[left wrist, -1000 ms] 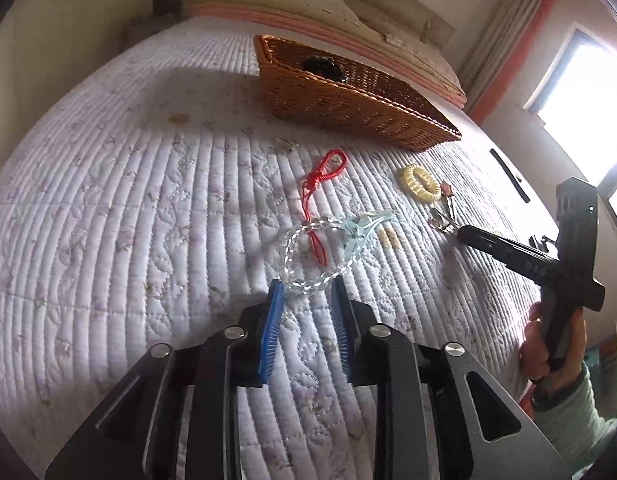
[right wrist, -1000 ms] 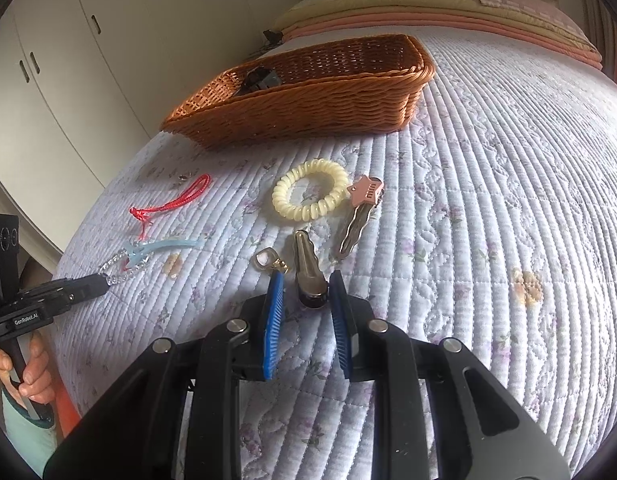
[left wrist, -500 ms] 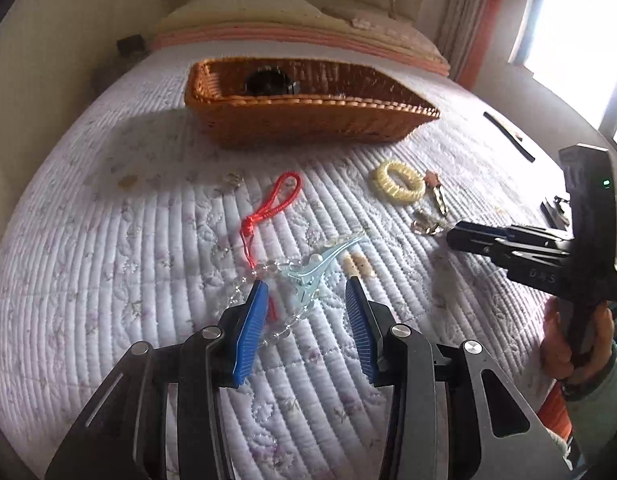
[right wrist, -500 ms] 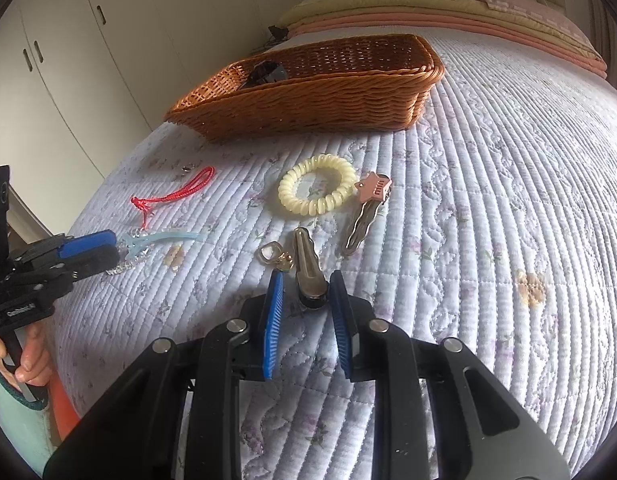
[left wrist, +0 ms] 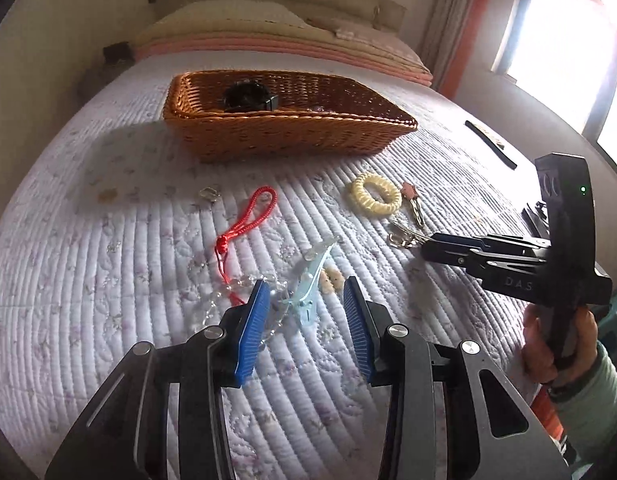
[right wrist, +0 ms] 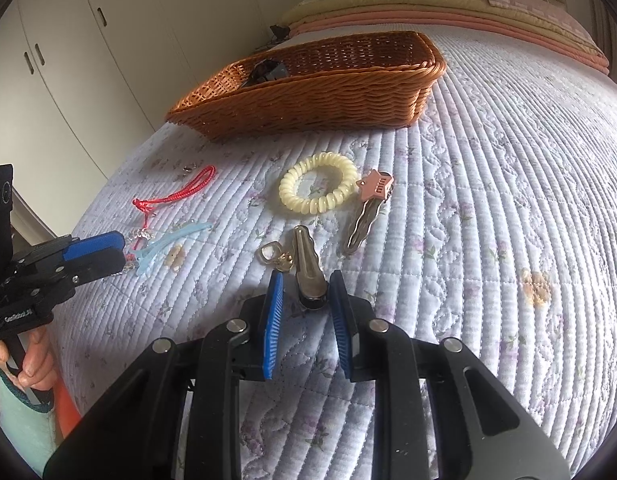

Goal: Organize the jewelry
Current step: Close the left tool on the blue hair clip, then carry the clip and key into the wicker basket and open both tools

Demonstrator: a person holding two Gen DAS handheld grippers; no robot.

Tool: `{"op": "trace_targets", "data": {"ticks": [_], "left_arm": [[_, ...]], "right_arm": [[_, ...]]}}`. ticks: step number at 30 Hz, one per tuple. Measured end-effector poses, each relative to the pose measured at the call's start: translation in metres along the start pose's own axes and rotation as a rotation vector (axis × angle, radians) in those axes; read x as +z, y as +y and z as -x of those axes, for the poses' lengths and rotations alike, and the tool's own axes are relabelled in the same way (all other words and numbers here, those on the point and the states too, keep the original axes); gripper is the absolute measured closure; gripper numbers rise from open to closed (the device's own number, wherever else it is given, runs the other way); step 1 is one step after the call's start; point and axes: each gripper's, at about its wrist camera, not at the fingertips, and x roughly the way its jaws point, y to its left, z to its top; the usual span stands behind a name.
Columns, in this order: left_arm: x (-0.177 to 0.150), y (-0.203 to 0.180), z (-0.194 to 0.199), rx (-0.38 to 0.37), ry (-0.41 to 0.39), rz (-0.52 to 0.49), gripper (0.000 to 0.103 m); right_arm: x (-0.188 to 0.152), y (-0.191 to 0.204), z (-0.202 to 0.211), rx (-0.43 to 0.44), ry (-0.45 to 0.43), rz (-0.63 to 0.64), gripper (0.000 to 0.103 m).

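My left gripper [left wrist: 304,292] is open, its pads on either side of a pale blue hair clip [left wrist: 310,280] that lies over a clear bead bracelet [left wrist: 232,292] and a red cord [left wrist: 244,224] on the quilt. My right gripper [right wrist: 305,280] is open around the near end of a silver hair clip [right wrist: 306,270]; a small gold ring charm [right wrist: 270,250] lies just to its left. A cream spiral hair tie [right wrist: 318,188] and a pink-topped clip [right wrist: 368,208] lie beyond. The wicker basket [right wrist: 328,92] stands farther back with a black item inside.
The quilted bed [right wrist: 508,200] carries everything. Pillows and folded blankets [left wrist: 276,36] lie at the head. White wardrobes [right wrist: 88,40] stand to the left. A black strip [left wrist: 490,144] lies near the bed's right edge by the window. A small metal clasp [left wrist: 208,194] lies near the red cord.
My left gripper opened wider and moved forward and right, from the bead bracelet to around the blue clip. My right gripper stayed around the silver clip.
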Motion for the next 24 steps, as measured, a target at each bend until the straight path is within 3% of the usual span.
{"op": "trace_targets", "data": {"ticks": [7,11,14,16,20,24], "left_arm": [[0.007,-0.022,-0.026,0.055,0.043,-0.124,0.066],[0.011,-0.027,-0.038,0.096,0.07,-0.143,0.067],[0.012,-0.027,-0.044,0.114,0.09,-0.148,0.077],[0.015,-0.027,-0.045,0.122,0.09,-0.143,0.093],[0.017,-0.024,-0.042,0.102,0.076,-0.11,0.093],[0.018,-0.018,-0.035,0.041,0.05,-0.052,0.093]], "right_arm": [[0.0,0.001,-0.002,0.0,0.002,-0.001,0.081],[0.0,0.002,-0.002,-0.002,-0.002,0.002,0.081],[0.0,0.004,0.0,-0.005,-0.011,0.013,0.081],[-0.001,0.007,0.001,-0.014,-0.014,0.027,0.081],[-0.003,0.014,0.001,-0.025,0.002,0.059,0.081],[-0.003,0.014,0.003,-0.037,-0.006,0.061,0.07]]}}
